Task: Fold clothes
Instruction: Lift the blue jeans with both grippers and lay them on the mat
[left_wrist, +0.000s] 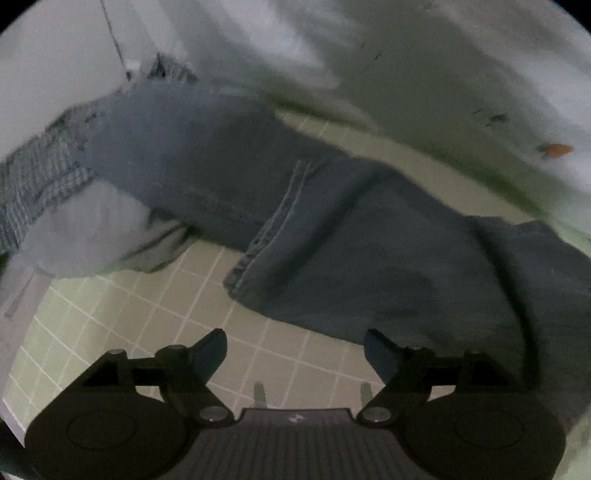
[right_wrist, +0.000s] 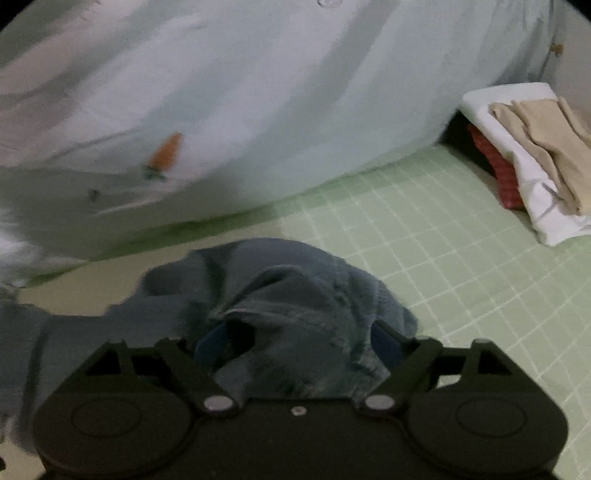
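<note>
My right gripper (right_wrist: 291, 343) is clamped on bunched cloth of the faded blue denim jeans (left_wrist: 332, 229), whose long axis runs from ten to four o'clock across the green grid-checked sheet (left_wrist: 177, 302), just ahead of my left gripper (left_wrist: 295, 350), its jaws apart and empty.

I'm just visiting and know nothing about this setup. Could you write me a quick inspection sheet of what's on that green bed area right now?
Surface: green checked sheet, partly covered by clothes.
Job's things: blue jeans stretched across the sheet; one end bunched at the right gripper.
Clutter: folded stack of beige, white and red fabric at the far right; plaid cloth and pale garment beside the jeans.
Grippers: left gripper open, empty, just short of the jeans; right gripper with denim bunched between its fingers.
Cables: thin dark cord, blurred.
Surroundings: pale carrot-print fabric behind.
</note>
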